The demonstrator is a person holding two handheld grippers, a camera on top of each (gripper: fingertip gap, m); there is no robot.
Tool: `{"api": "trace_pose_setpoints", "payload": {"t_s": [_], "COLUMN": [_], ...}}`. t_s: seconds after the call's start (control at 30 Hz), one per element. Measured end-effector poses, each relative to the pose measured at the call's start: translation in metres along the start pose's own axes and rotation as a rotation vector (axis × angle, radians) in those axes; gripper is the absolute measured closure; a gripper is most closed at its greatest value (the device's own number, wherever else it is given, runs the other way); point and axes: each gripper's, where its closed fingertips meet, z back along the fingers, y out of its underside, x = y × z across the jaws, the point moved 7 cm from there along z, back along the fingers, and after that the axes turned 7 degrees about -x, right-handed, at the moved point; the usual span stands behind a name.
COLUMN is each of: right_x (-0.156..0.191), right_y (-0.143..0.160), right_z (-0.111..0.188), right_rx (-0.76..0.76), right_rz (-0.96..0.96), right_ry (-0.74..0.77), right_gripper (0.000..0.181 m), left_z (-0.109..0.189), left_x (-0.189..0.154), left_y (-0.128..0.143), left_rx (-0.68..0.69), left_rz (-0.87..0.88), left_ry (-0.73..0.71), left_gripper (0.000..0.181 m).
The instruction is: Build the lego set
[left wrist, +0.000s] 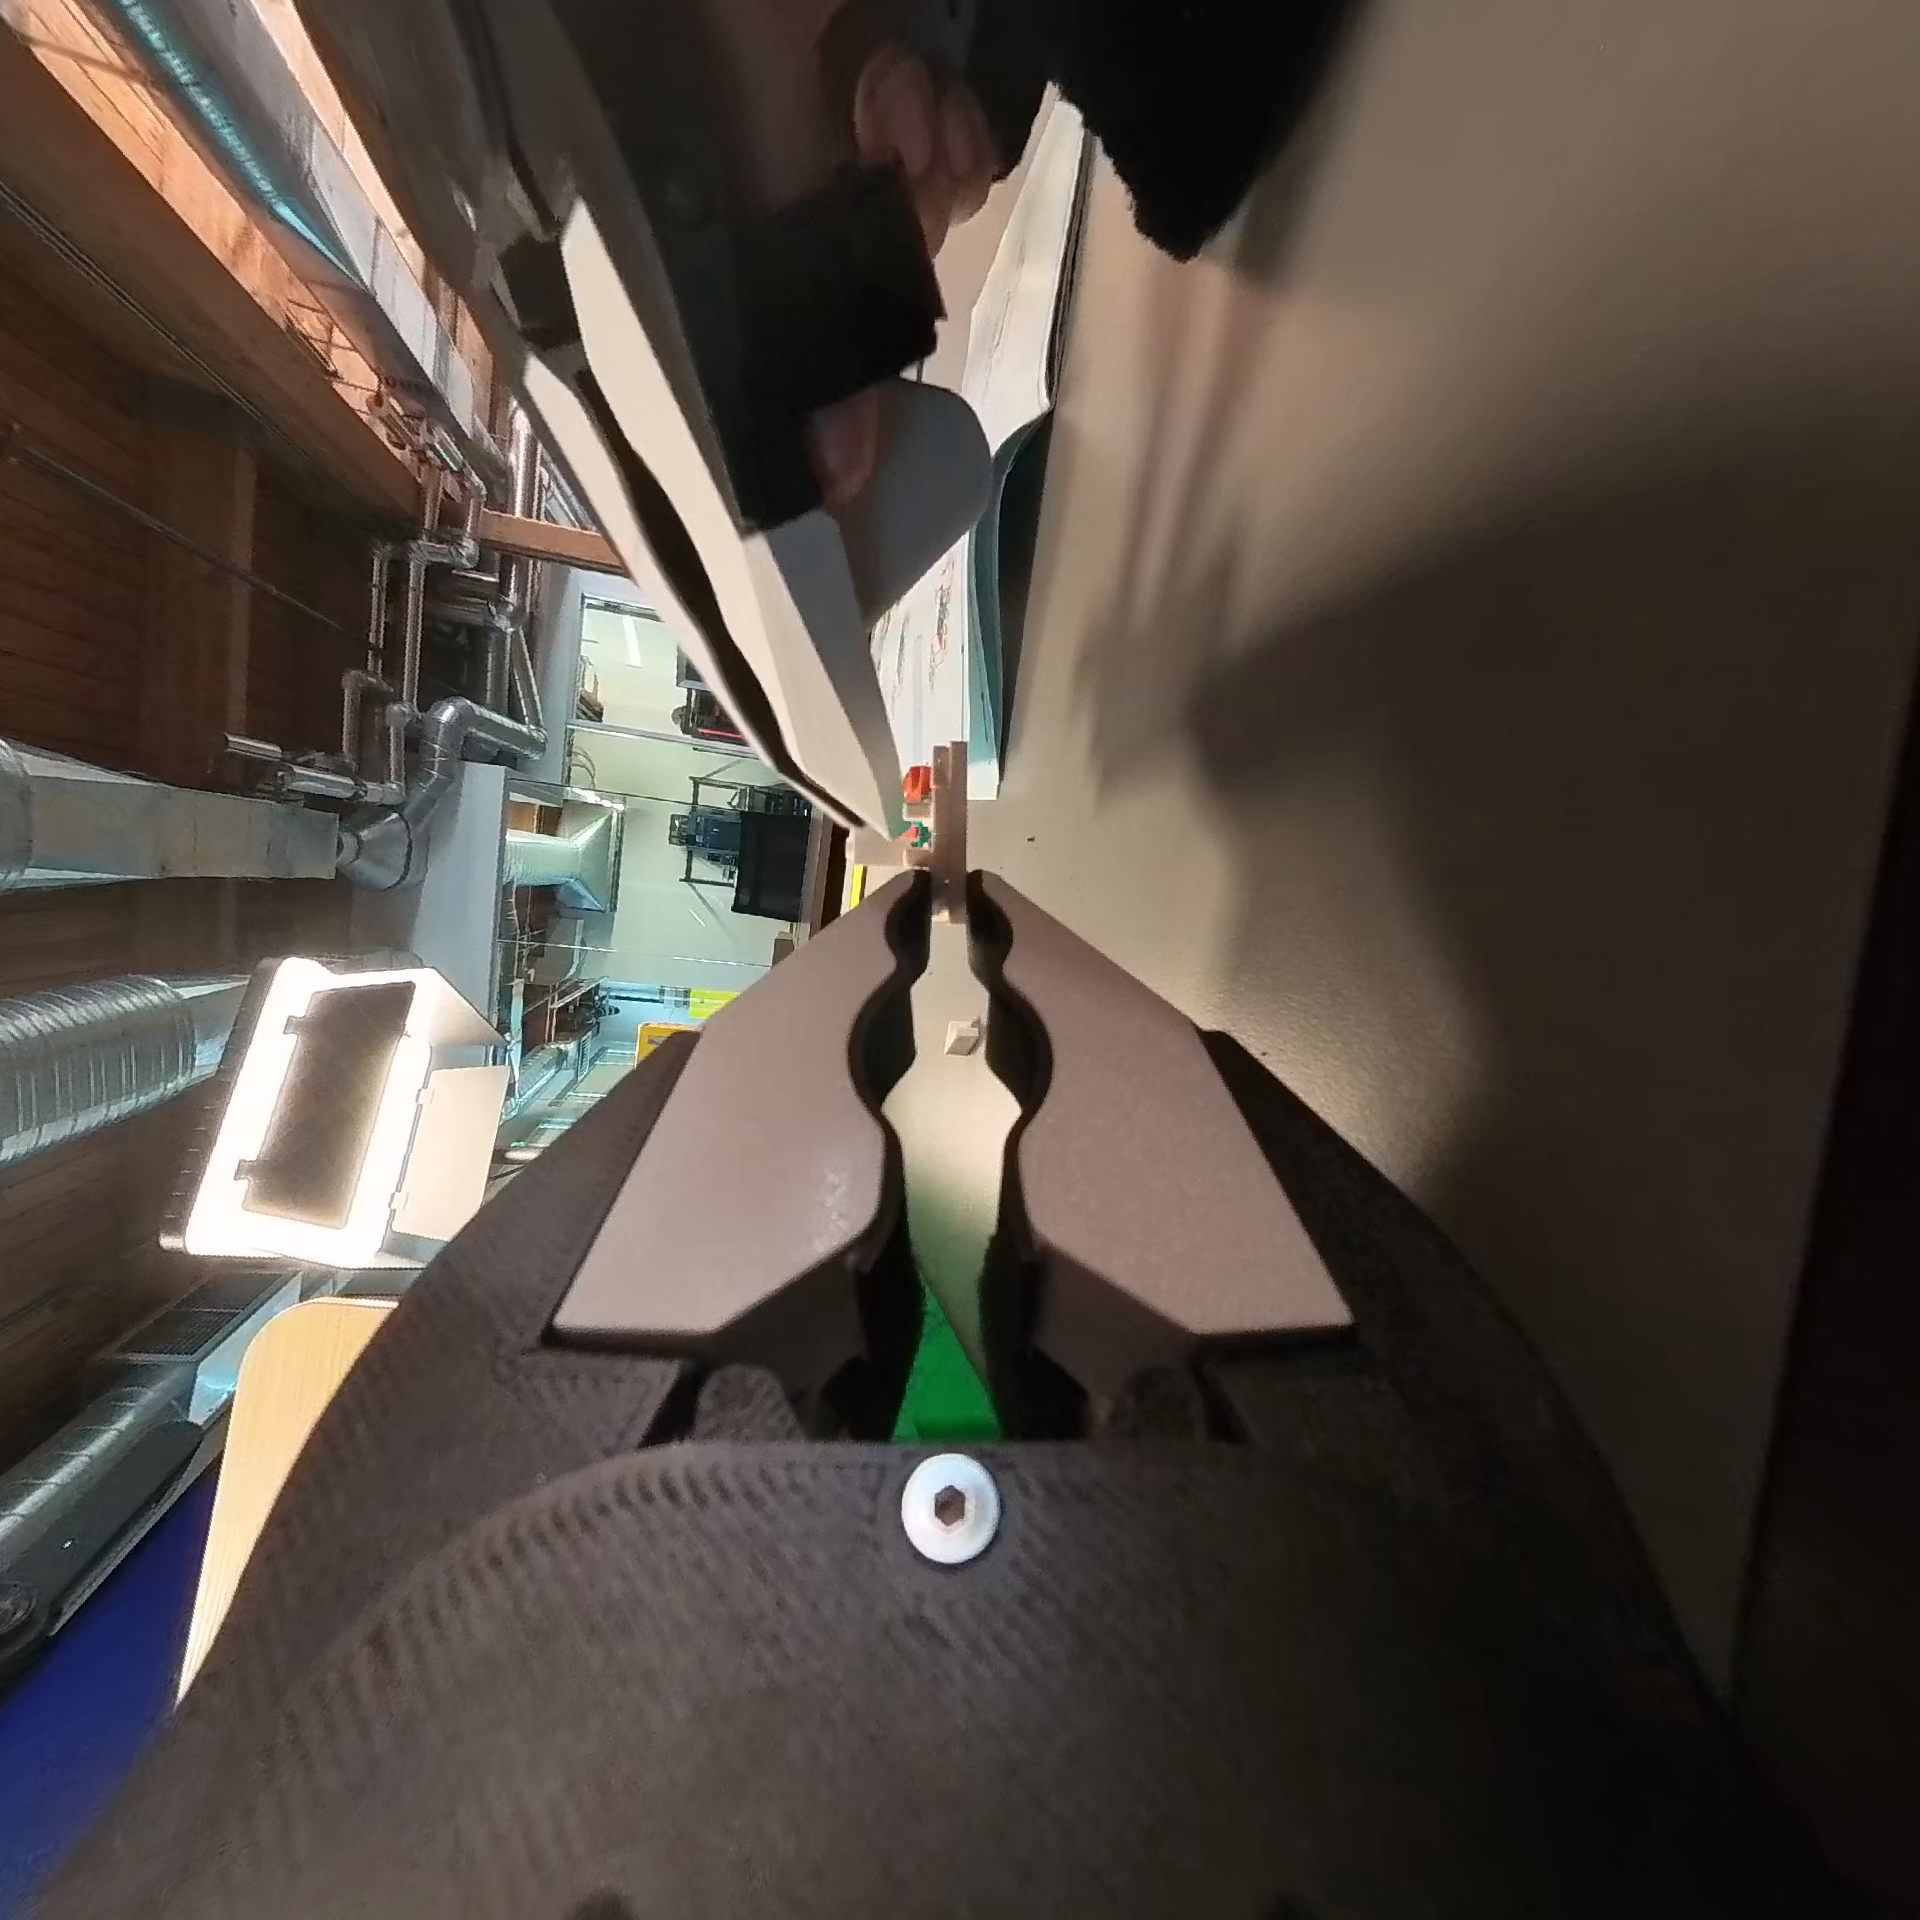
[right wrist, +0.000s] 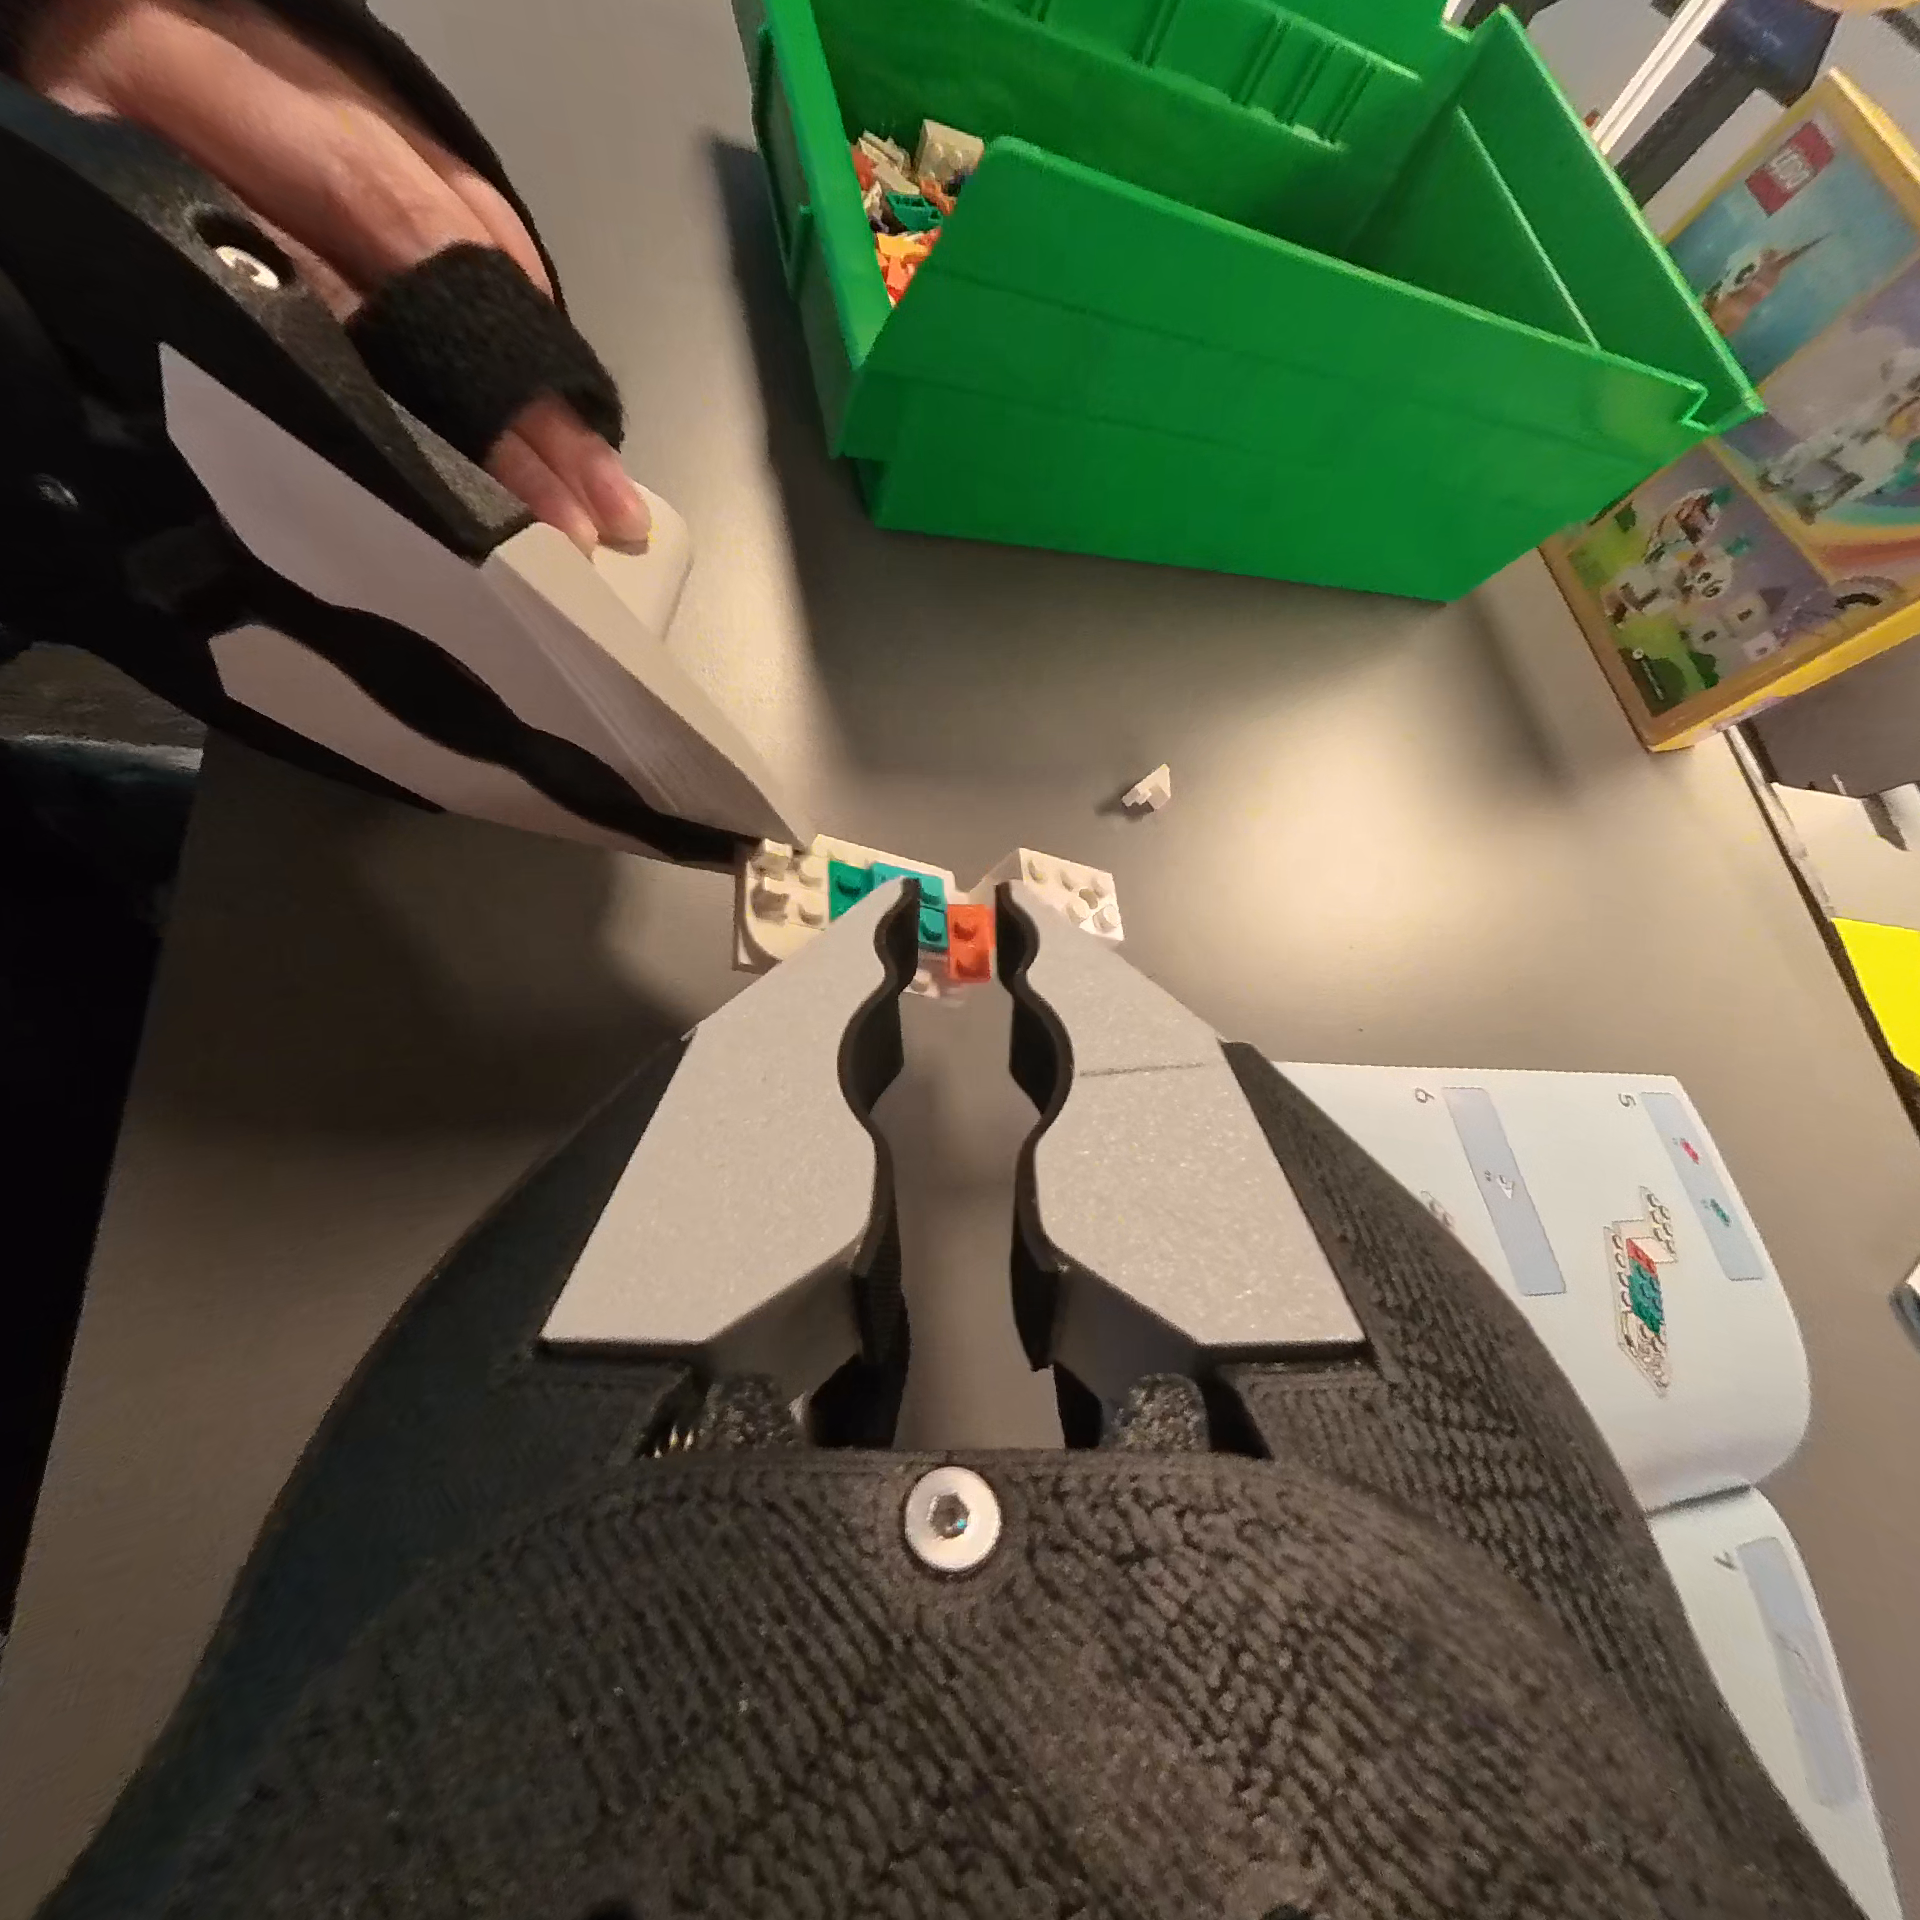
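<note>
A small lego build lies on the grey table (right wrist: 416, 987): a white plate (right wrist: 1075, 894) with teal bricks (right wrist: 857, 883) and a red brick (right wrist: 968, 940) on top. My left gripper (left wrist: 945, 883) is shut on the plate's edge (left wrist: 951, 810); in the right wrist view it (right wrist: 774, 844) comes in from the upper left, at the plate's left end. My right gripper (right wrist: 951, 902) points down over the middle of the build. Its jaws stand narrowly apart, with the red brick and a teal brick between the tips. It also shows in the left wrist view (left wrist: 883, 821).
A green bin (right wrist: 1143, 416) with several loose bricks stands behind the build. A colourful set box (right wrist: 1766, 468) lies at the right. An open instruction booklet (right wrist: 1558, 1247) lies at the near right. A loose white piece (right wrist: 1148, 787) sits on the table. Both grippers' tips are close together, under 4 cm apart.
</note>
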Motion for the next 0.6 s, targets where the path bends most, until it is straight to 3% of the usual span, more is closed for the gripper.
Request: {"api": "trace_pose_setpoints", "payload": {"t_s": [0.23, 0.4, 0.6], "right_x": [-0.003, -0.001, 0.007], "right_y": [-0.001, 0.017, 0.014], "right_z": [0.021, 0.025, 0.016], "right_rx": [-0.097, 0.05, 0.051], "right_rz": [0.156, 0.39, 0.445], "right_ry": [0.029, 0.086, 0.082], "right_gripper": [0.16, 0.179, 0.181], "left_z": [0.001, 0.001, 0.001], "left_x": [0.002, 0.002, 0.002], "left_y": [0.0, -0.001, -0.001], "left_rx": [-0.006, -0.013, -0.019], "left_rz": [0.007, 0.006, 0.001], "left_ry": [-0.013, -0.019, -0.018], "left_gripper": [0.176, 0.176, 0.176]}}
